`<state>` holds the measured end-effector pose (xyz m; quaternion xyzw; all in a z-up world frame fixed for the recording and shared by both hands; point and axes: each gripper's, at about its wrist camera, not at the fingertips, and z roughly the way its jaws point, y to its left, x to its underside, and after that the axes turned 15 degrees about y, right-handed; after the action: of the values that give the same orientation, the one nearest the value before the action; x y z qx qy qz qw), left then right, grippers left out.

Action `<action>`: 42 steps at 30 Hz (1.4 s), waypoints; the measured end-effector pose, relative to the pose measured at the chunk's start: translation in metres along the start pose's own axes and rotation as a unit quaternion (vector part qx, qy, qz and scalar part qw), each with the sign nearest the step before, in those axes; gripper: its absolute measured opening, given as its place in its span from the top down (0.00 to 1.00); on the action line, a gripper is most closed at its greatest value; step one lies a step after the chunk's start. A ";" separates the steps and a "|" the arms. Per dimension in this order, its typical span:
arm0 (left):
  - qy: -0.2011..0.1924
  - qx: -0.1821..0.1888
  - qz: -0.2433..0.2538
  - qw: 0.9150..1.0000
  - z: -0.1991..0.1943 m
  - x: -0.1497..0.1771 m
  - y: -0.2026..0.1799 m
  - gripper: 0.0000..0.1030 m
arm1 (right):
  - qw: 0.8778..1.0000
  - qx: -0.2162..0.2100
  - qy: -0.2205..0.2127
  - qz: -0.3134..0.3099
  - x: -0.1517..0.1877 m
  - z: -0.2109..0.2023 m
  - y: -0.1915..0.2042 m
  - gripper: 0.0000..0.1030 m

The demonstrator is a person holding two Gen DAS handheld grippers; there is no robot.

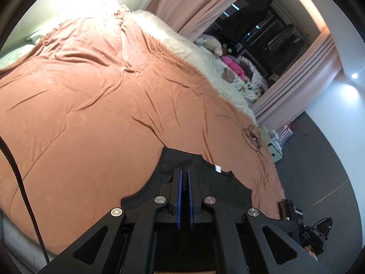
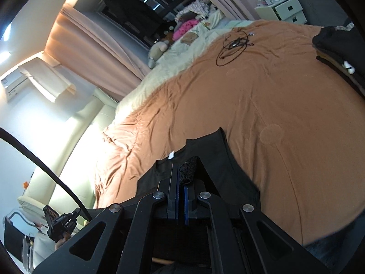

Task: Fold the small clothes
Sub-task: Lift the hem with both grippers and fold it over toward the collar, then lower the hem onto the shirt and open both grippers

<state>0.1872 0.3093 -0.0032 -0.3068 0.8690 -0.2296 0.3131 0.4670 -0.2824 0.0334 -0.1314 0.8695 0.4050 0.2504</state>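
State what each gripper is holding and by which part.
Both grip the black top lying on the orange bedspread. The left gripper and the right gripper each pinch dark fabric near the neckline; the exact part cannot be told.

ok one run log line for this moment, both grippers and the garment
left hand-held gripper: shut on black top | right hand-held gripper: shut on black top | garment: partly on orange bedspread | fold: not yet done
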 end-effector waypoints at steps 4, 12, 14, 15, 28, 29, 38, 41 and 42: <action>0.019 -0.018 -0.006 1.000 0.034 -0.021 0.005 0.96 | 1.000 0.021 0.020 0.002 -0.027 0.032 0.002 1.00; 0.052 -0.045 -0.016 0.997 0.097 -0.063 0.017 0.96 | 0.997 0.053 0.047 0.024 -0.076 0.089 -0.006 1.00; 0.057 -0.050 -0.018 0.997 0.108 -0.074 0.019 0.96 | 0.997 0.059 0.049 0.026 -0.082 0.100 -0.005 1.00; 0.058 -0.054 -0.017 0.997 0.114 -0.078 0.019 0.96 | 0.996 0.062 0.051 0.027 -0.086 0.105 -0.004 1.00; 0.069 -0.096 -0.016 0.993 0.164 -0.123 0.020 0.96 | 0.994 0.087 0.061 0.017 -0.122 0.153 0.000 1.00; 0.070 -0.097 -0.016 0.993 0.167 -0.126 0.021 0.95 | 0.994 0.091 0.061 0.015 -0.126 0.156 -0.001 1.00; 0.099 -0.151 0.014 0.984 0.174 -0.130 0.018 0.39 | 0.979 0.183 0.082 -0.036 -0.122 0.162 0.018 0.29; 0.115 -0.176 0.060 0.976 0.178 -0.120 0.012 0.37 | 0.973 0.197 0.095 -0.076 -0.111 0.156 0.022 0.29; 0.129 -0.183 0.076 0.972 0.182 -0.117 0.010 0.37 | 0.971 0.201 0.101 -0.082 -0.108 0.156 0.024 0.29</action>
<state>0.3799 0.3583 -0.0893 -0.2599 0.9500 -0.0799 0.1533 0.5987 -0.1437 0.0223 -0.1898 0.9402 0.1841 0.2147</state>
